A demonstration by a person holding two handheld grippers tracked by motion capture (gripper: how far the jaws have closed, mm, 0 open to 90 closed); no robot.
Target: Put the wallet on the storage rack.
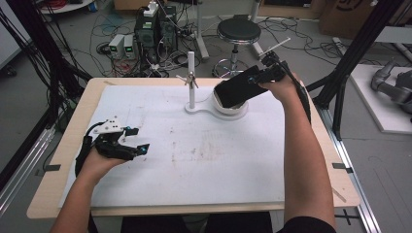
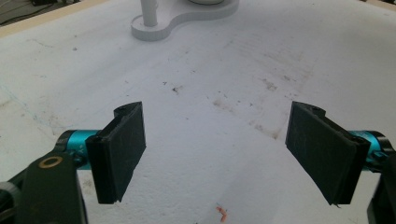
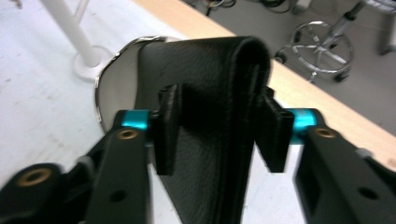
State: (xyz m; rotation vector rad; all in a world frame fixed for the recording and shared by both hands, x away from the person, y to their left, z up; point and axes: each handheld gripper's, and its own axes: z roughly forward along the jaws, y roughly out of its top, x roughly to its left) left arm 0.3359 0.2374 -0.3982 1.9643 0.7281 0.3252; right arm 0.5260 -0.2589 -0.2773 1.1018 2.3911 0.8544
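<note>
At one o'clock on the table (image 1: 145,194), the right claw (image 1: 252,80) clamps a black leather wallet (image 1: 234,91) above the white bowl (image 1: 232,110); at nine o'clock, the left claw (image 1: 137,140) gapes empty.

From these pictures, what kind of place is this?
Probably a robotics lab: cables and computer towers lie on the floor behind the table, and a person's right gripper holds a black pouch.
</note>
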